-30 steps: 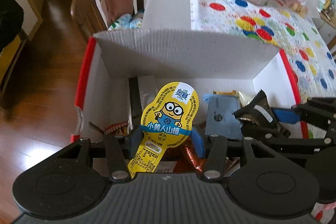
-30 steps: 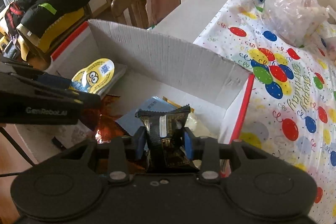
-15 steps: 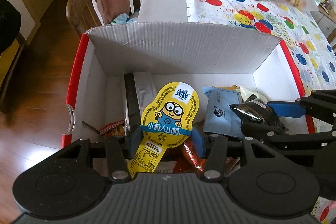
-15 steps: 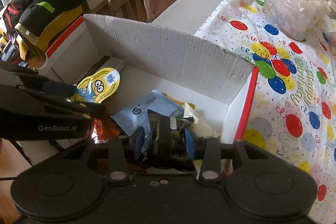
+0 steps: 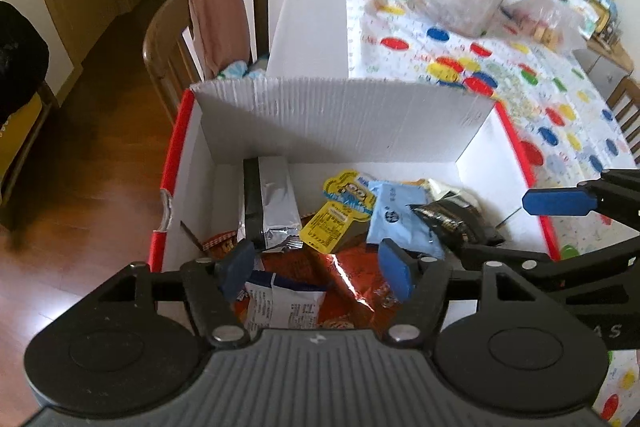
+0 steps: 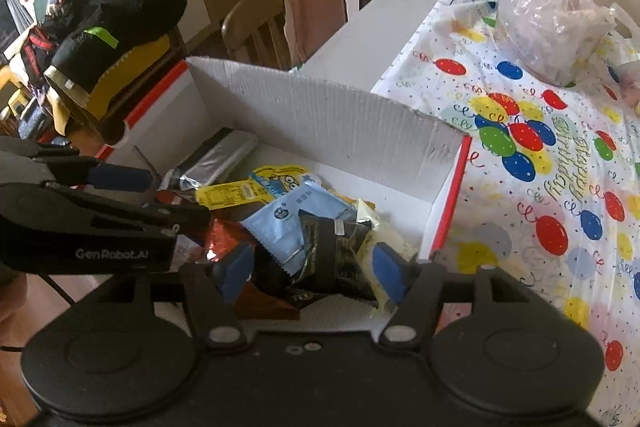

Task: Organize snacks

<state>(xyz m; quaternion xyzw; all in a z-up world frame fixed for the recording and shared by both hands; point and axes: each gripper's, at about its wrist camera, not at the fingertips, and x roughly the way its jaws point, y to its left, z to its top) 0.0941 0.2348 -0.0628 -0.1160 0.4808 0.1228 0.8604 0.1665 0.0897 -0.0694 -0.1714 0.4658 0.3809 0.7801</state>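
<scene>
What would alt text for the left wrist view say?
Open left tongs hover over a white box of snacks: a yellow Minion pack, blue pouch, black packet and silver bag. The right tongs enter from the right.

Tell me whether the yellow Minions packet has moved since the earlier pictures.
Yes. The yellow Minions packet has left the left gripper, now open, and lies farther in, in the white box, leaning on the blue packet.
</scene>
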